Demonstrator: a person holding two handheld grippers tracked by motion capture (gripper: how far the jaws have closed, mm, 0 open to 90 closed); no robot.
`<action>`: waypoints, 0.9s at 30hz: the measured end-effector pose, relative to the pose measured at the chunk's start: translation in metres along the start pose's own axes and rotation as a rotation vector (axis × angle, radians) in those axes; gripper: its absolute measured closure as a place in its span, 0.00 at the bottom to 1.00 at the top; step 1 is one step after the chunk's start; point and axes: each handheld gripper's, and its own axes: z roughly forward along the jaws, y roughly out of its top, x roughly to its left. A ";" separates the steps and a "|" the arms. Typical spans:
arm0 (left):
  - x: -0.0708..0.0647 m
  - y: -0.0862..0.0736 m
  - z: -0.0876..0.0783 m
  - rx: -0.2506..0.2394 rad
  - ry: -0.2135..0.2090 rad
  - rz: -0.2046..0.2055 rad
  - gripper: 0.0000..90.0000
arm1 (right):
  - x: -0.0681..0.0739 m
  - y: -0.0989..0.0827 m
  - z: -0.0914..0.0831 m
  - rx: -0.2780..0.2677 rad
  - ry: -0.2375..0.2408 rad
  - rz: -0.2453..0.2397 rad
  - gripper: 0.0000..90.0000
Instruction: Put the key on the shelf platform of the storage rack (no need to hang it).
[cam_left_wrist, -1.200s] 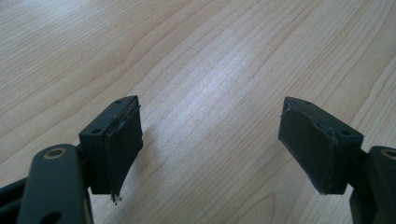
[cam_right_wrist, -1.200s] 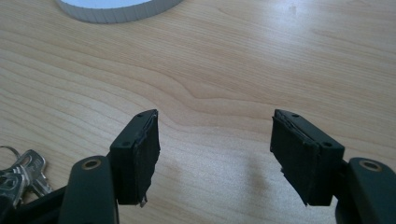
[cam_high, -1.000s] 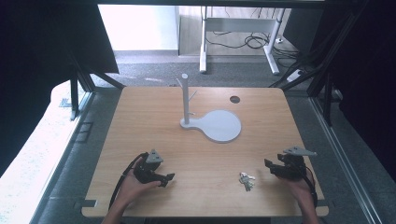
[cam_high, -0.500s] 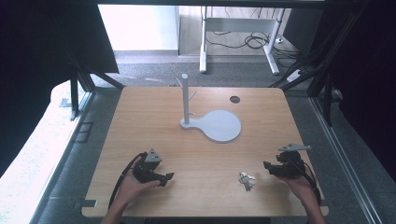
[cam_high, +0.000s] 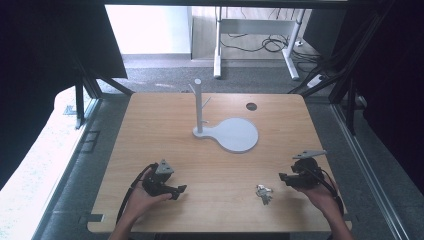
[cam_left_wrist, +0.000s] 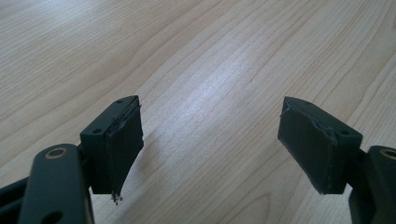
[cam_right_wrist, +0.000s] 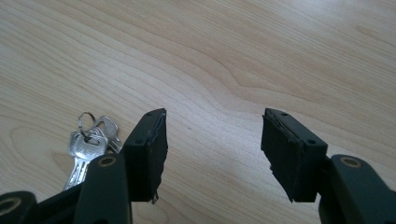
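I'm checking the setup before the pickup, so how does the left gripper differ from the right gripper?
The right gripper sits beside the keys; the left gripper has bare table around it. The right gripper's jaws have just been closing, with nothing between them. Both stand open and hold nothing.

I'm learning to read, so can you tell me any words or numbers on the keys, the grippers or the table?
There is no readable text anywhere.
Keys: plain silver heads; any stamping is too small and blurred to read.
Left gripper and right gripper: plain black, with no label or number.
Table: bare wood grain, with no writing.
White stand: blank, no print.
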 end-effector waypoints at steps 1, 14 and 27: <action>0.000 0.000 0.001 0.007 -0.001 0.006 0.25 | 0.003 0.003 -0.002 0.009 -0.001 -0.001 0.47; 0.001 0.000 0.000 0.005 0.000 0.000 0.25 | 0.017 0.018 -0.008 0.042 0.022 -0.060 0.49; 0.001 0.000 -0.002 0.003 0.001 0.002 0.25 | 0.026 0.021 -0.002 0.097 0.043 -0.084 0.54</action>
